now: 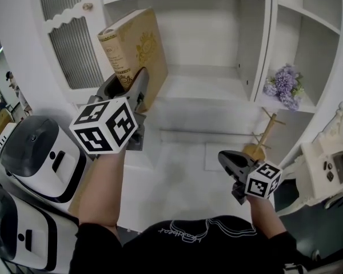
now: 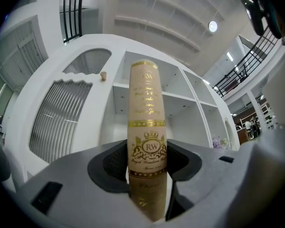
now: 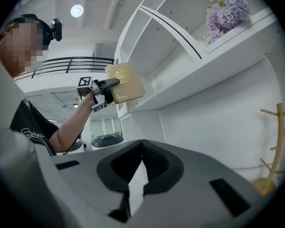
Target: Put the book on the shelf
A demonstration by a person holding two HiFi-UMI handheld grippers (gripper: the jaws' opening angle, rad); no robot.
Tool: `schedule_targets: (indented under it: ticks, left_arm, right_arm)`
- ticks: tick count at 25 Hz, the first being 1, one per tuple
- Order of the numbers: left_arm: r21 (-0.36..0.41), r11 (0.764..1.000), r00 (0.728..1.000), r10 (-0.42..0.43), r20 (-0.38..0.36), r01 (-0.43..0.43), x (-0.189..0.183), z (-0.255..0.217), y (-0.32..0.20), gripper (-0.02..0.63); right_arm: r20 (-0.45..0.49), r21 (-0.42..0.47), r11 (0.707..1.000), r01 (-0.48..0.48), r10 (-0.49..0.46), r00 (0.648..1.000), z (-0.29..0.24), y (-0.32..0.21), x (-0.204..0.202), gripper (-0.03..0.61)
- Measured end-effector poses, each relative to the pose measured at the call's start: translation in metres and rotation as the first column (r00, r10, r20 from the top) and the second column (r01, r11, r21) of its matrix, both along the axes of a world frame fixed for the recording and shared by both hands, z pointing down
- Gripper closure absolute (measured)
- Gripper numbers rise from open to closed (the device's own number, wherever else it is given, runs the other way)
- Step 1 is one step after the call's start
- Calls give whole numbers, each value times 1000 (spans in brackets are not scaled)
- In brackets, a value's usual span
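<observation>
Left gripper [image 1: 135,86] is clamped on the lower spine of the one book [image 1: 131,43], a tan hardback with gold ornament, its pads pressing both covers. In the left gripper view the spine [image 2: 147,103] stands upright between the jaws of that gripper [image 2: 147,161]. In the head view the book sits at 11 o'clock, tilted slightly, in front of the left open compartment of the white shelf [image 1: 217,87], just right of a cabinet door [image 1: 68,33] with ribbed glass. The right gripper view shows the book [image 3: 126,82] by the front edge of a shelf board.

The right gripper [image 1: 224,156] is at 4 o'clock, low and well apart from the book. Its jaw tips meet [image 3: 142,144] and it holds nothing.

One bunch of purple flowers [image 1: 283,87] lies in the right compartment at 2 o'clock, with one wooden stand [image 1: 263,136] below it. Two white appliances [image 1: 40,158] with dark tops are at 8 o'clock.
</observation>
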State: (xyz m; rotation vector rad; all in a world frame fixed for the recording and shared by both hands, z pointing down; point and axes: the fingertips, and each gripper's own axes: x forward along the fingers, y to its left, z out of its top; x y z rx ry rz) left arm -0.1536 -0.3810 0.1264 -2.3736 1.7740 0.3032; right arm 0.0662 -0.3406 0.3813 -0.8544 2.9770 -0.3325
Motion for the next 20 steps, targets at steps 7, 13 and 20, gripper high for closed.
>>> schedule_targets:
  ticks: [7,13,20]
  left_arm:
    - [-80,996,999,-35,16,36,-6,13,-50,414]
    - [-114,993,999,-38,39,42,-3,21,-74,414]
    - [-160,987,999,-26,22,29,4,30,-95,414]
  right_arm:
    - [7,-28,1000,-14,14,1000,12,-12,8,572]
    - [20,-59,998,-24,26,999,25,-21,15,572]
    - [47,-79,996,-44,48,998,33,-28,24,572]
